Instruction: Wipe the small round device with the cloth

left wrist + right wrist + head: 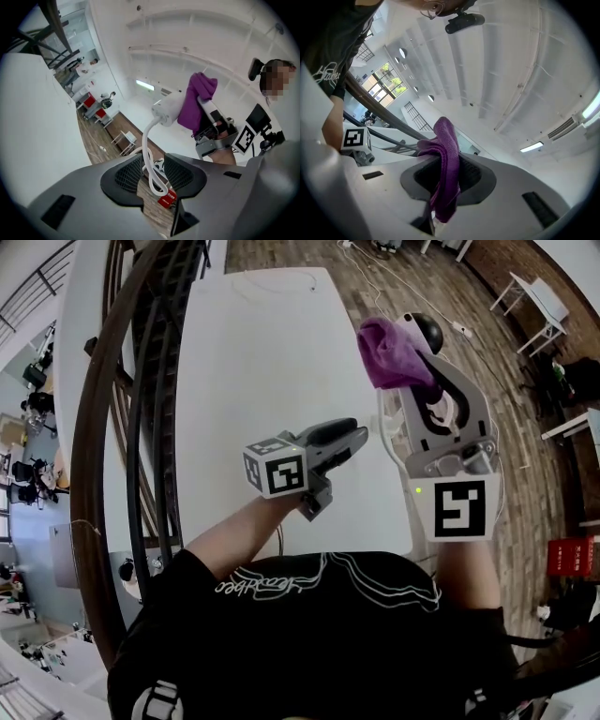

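The purple cloth point(446, 154) is clamped between the jaws of the right hand-held gripper point(443, 180), which is raised at the upper right of the head view. The small round device point(168, 108) is seen at the centre of the left gripper view, touching the cloth. Its white cable point(146, 140) is hung down between the jaws of the left hand-held gripper point(152, 171), which are held apart and pressed on nothing. What supports the device cannot be told. The white worktop point(253, 362) fills the upper centre of the head view.
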### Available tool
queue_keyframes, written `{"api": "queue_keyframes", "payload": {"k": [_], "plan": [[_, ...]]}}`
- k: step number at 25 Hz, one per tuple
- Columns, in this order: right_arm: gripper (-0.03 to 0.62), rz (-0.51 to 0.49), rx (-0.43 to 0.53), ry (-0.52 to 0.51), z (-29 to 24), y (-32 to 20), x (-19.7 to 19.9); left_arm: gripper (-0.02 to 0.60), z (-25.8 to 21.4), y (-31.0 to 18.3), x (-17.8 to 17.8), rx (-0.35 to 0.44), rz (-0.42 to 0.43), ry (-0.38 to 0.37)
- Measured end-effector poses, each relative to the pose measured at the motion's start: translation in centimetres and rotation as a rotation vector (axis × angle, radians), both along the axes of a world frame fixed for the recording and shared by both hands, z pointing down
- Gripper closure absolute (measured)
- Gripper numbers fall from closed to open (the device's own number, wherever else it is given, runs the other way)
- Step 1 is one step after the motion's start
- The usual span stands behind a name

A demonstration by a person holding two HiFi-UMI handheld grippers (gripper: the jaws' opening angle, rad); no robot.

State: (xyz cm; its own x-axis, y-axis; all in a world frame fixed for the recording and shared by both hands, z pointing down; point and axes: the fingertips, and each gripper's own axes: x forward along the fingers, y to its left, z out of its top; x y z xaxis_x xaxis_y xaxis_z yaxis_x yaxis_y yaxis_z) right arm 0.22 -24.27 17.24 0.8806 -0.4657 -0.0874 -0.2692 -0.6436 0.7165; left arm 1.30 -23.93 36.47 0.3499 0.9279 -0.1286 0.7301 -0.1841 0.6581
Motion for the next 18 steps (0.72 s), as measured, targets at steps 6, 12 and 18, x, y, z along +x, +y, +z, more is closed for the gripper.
{"api": "queue_keyframes", "payload": {"k": [6,12,18], "plan": [[0.528,0.007,-0.003,-0.049,1.7,-1.4,1.3,0.553,-2.6,-5.4,0.6,-0.001,-0.07,0.098],[0.528,0.0,0.0,-0.112,4.6,-1.9,2.2,0.572,-3.5,-9.1,0.0,0.026,-0.124,0.172],[0.528,-0.021,0.012,-0.175,6.4,-1.7,1.5,0.572,-4.0,-10.6,-0.8,0.075,-0.183,0.212]]}}
